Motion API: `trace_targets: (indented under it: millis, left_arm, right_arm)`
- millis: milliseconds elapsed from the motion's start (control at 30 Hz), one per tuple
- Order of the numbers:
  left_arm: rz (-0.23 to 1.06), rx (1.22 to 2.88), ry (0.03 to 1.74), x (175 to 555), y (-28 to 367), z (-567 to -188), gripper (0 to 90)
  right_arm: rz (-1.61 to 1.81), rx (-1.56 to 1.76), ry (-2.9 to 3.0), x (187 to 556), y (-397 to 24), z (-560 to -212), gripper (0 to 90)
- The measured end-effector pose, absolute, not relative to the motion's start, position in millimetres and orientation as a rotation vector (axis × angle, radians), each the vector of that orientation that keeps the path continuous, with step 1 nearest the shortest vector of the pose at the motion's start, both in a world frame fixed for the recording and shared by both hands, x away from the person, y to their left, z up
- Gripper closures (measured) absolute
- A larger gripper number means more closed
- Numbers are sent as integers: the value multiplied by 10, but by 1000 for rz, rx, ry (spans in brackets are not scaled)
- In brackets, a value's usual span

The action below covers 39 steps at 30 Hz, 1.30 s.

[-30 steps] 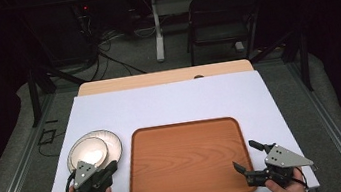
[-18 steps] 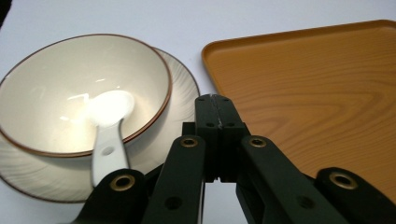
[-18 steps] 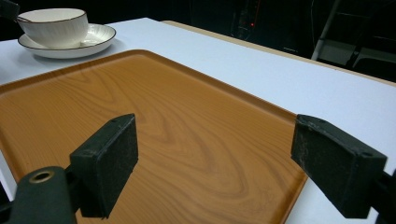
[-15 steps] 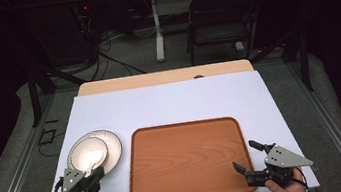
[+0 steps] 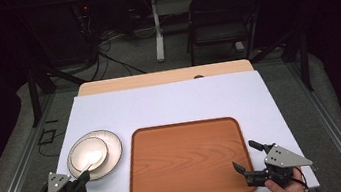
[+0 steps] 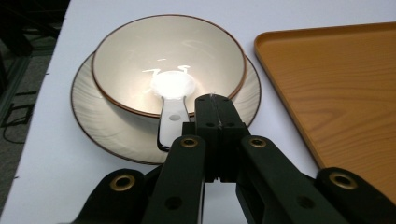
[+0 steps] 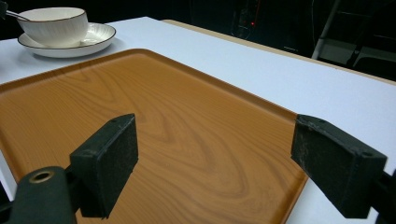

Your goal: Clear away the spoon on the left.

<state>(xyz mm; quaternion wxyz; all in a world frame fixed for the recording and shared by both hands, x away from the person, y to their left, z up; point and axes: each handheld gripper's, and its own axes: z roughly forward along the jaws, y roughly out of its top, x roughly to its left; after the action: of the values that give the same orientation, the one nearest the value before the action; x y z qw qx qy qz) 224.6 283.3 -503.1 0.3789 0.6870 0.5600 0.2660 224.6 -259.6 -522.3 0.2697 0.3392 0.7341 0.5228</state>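
Bowl (image 6: 168, 65) on a plate (image 6: 100, 126) sits just ahead of our left hand-held gripper (image 6: 217, 109), whose jaws are pressed together beside a white spoon (image 6: 170, 100) resting in the bowl. Right hand-held gripper (image 7: 215, 158), jaws spread, hovers over the near edge of the wooden tray (image 7: 177, 126) on the desk (image 5: 179, 102).

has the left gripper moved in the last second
Yes. The left gripper pulled back toward the person and leftward, away from the brown wooden tray, its jaws shut near the cream bowl.
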Motion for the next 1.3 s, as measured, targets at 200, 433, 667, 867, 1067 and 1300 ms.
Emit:
trace_targets:
  millis: [200, 433, 667, 867, 1067, 1300]
  left_arm:
    - [709, 1728, 1476, 2284, 2974, -5037, 900]
    - [755, 1707, 1514, 2379, 3118, -5031, 900]
    - [792, 1690, 1553, 2489, 3241, -5035, 900]
    - [810, 1670, 1574, 2613, 3318, -5046, 900]
    - [820, 1657, 1585, 2747, 3352, -5042, 900]
    - [826, 1632, 1600, 2868, 3392, -5043, 900]
  right_arm:
    - [1408, 913, 1978, 2247, -2595, -5223, 143]
    - [1409, 919, 1979, 2249, -2591, -5227, 143]
    - [1406, 918, 1981, 2254, -2591, -5229, 143]
    - [1405, 919, 1983, 2254, -2590, -5229, 143]
    - [1404, 919, 1983, 2254, -2591, -5229, 143]
    - [1405, 917, 1981, 2254, -2594, -5229, 143]
